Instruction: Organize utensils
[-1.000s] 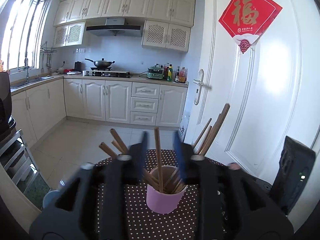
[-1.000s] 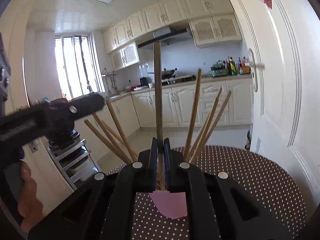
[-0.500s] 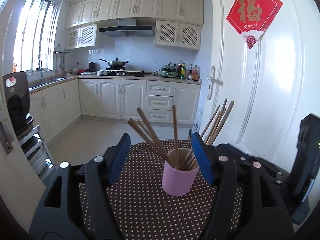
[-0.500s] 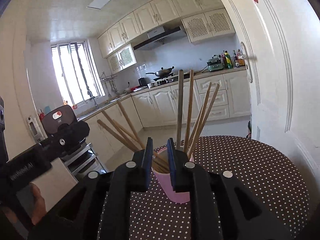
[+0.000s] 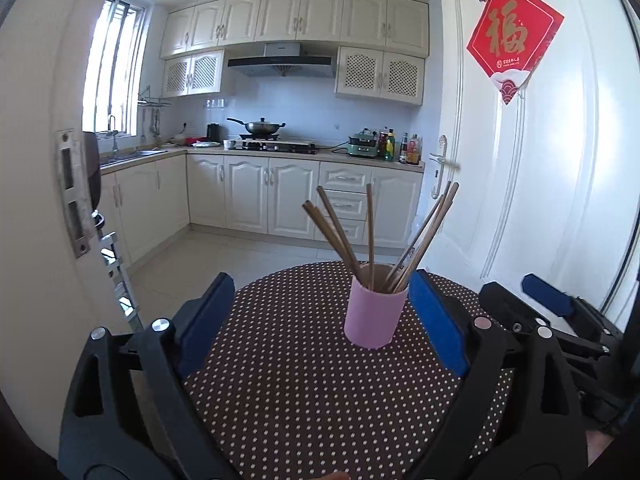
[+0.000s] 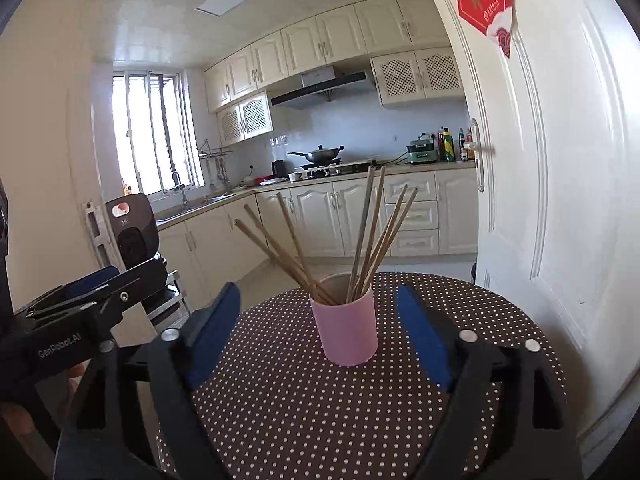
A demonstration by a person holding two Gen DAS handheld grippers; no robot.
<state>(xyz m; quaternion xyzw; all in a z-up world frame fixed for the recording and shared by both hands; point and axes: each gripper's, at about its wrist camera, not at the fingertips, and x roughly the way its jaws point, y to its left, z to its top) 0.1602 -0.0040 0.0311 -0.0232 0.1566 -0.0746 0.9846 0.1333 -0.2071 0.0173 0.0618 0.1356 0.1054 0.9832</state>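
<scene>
From the left wrist view, the left tool stands wide open, its jaws having just been opening, with nothing gripped. The pink cup sits upright on the brown dotted surface, ahead of the tool and toward its right-hand blue pad, close to that pad but not pressed by it. Wooden chopsticks stand in the cup, some fanned to the left, one nearly upright, a bundle leaning right. The right tool shows at the right edge, beside the white door.

From the right wrist view, the right tool is likewise spread wide, its jaws having just been opening, and holds nothing. The pink cup stands on the dotted surface between the two blue pads, clear of both, slightly nearer the far ends of the fingers. The chopsticks rise from it, splayed left and right. The left tool appears at the left edge, off the surface's side, with part of a hand beneath it.
</scene>
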